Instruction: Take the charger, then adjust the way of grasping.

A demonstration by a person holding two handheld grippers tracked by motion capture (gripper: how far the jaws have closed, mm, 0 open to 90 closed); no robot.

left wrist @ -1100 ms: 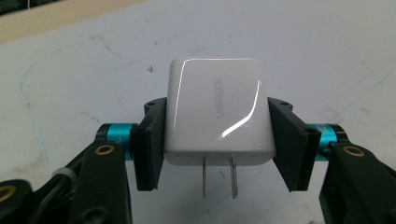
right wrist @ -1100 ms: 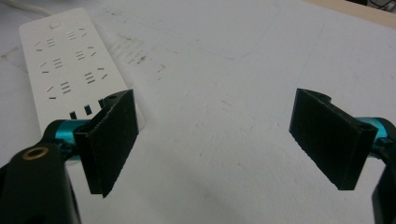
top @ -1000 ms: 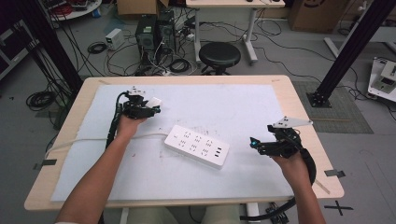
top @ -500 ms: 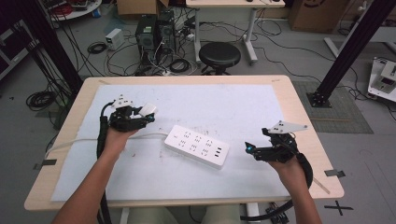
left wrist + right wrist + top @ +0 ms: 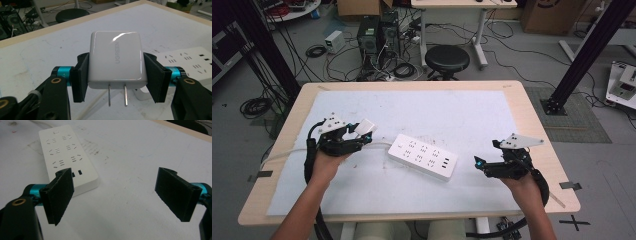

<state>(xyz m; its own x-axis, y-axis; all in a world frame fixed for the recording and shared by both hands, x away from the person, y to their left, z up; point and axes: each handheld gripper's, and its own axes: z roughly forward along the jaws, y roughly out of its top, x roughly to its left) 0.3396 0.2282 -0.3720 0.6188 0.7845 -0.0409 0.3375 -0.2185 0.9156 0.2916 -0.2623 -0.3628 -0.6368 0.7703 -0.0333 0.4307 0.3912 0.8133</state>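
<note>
left gripper (image 5: 368,131): clamped on charger (image 5: 116,58), pads pressing both flat sides. Sits at left of table (image 5: 532,107) in high view, held off the surface, tips pointing right toward strip.
charger: white block, UGREEN on face, two flat prongs sticking out of the bottom edge in left gripper view. Glare patch on top face. In high view it's the small white block at the left tips, just left of strip and not touching it.
strip (image 5: 422,156): white power strip, flat on mat near table centre, lying diagonal, between the two grippers. Several rows of sockets on top, USB ports at the end nearer the right gripper. All sockets visible are empty.
strip cord (image 5: 277,154): white, runs off the left end toward table's left edge, passing under left hand.
right gripper (image 5: 478,163): jaws wide apart, nothing between them. Hovers near right edge of table, tips pointing left at strip's USB end, near but clear of it.
right gripper view: strip's USB end sits behind the left pad (image 5: 60,195); bare mat between pads.
mat (image 5: 462,110): white sheet covering most of the tabletop, scuffed and marked around strip.
hands: each wrapped around its gripper body, forearms coming in from bottom edge.
</note>
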